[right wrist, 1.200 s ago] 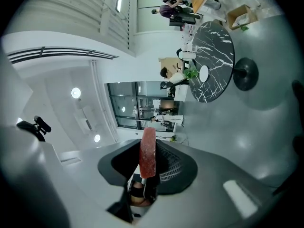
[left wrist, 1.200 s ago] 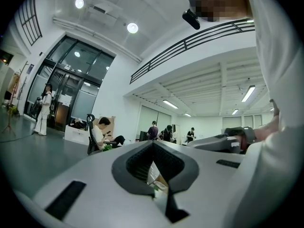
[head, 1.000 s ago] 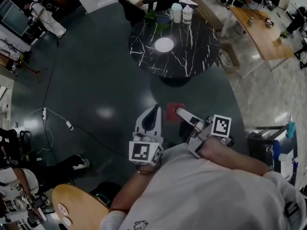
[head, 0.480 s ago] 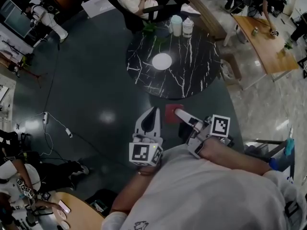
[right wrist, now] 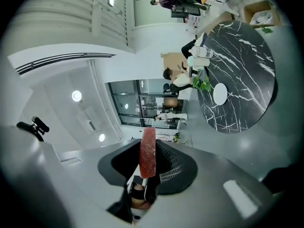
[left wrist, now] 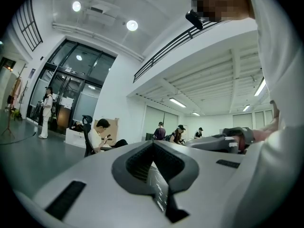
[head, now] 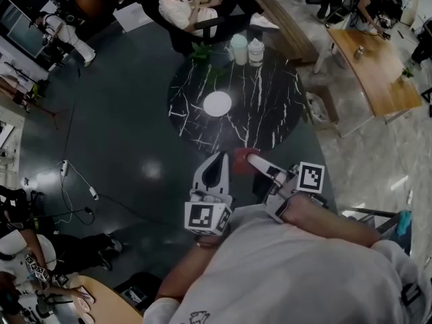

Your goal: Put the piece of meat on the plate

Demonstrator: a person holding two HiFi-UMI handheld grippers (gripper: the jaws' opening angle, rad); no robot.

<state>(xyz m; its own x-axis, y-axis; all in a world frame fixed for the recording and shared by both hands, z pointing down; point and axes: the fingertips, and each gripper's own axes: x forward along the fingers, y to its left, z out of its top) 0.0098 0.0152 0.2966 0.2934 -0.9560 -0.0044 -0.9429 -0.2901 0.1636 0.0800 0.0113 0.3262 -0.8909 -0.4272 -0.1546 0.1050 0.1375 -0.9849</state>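
A: Where was the piece of meat (right wrist: 147, 152)?

B: Clamped on edge in the right tongs (head: 247, 159), in the air by the near rim of the round desk (head: 270, 106).

A: And the plate (head: 217, 104)?

B: On the desk, well apart from the meat.

A: Left tongs (head: 219, 157)?

B: Tips together on nothing, just beside the right tongs.

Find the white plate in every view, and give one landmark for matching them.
Head view: the white plate lies upper centre, on the left part of the black marbled table.
Left gripper view: the plate is not in it.
Right gripper view: it sits right of centre, on the same table.
Shared landmark: the table's white veins.
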